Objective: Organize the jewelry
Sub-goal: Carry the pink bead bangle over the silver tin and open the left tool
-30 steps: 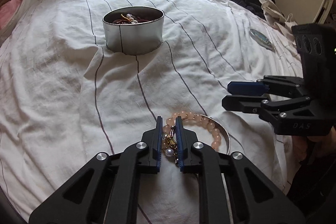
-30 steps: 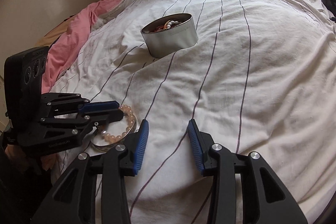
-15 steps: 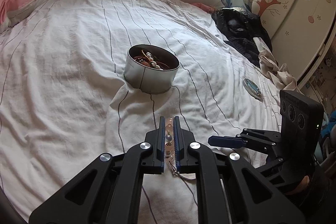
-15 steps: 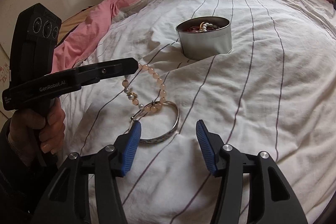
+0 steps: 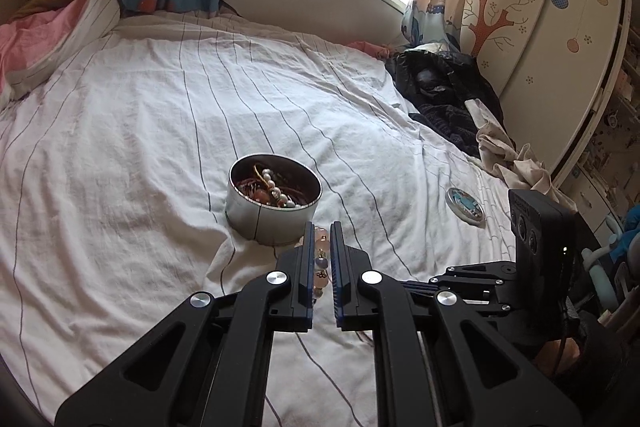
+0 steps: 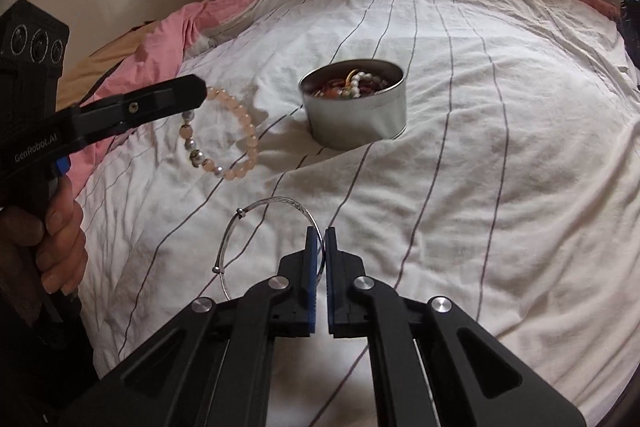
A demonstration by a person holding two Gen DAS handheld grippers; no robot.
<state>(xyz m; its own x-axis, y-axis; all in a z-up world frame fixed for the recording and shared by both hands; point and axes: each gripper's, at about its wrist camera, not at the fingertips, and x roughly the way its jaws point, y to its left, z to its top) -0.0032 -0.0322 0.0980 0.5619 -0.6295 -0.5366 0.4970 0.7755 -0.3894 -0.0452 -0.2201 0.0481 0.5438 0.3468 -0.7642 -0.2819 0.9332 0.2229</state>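
A round silver tin (image 5: 273,201) with pearls and cords inside sits mid-bed; it also shows in the right wrist view (image 6: 356,109). My left gripper (image 5: 321,239) is shut on a pink bead bracelet (image 5: 322,259), held in the air short of the tin. In the right wrist view the bracelet (image 6: 236,143) hangs from the left gripper (image 6: 196,93). My right gripper (image 6: 321,239) is shut on a thin silver bangle (image 6: 248,223), lifted just above the sheet. The right gripper's fingertips are hidden in the left wrist view.
The bed has a white striped sheet (image 5: 120,147). A small round lid (image 5: 466,205) lies at the right edge. Dark clothes (image 5: 444,91) are piled near the wardrobe. Pink bedding (image 6: 168,35) lies at the left. A window is behind.
My left gripper lifted the bead bracelet off the bed and toward the tin. My right gripper went from open to shut on the silver bangle and raised it.
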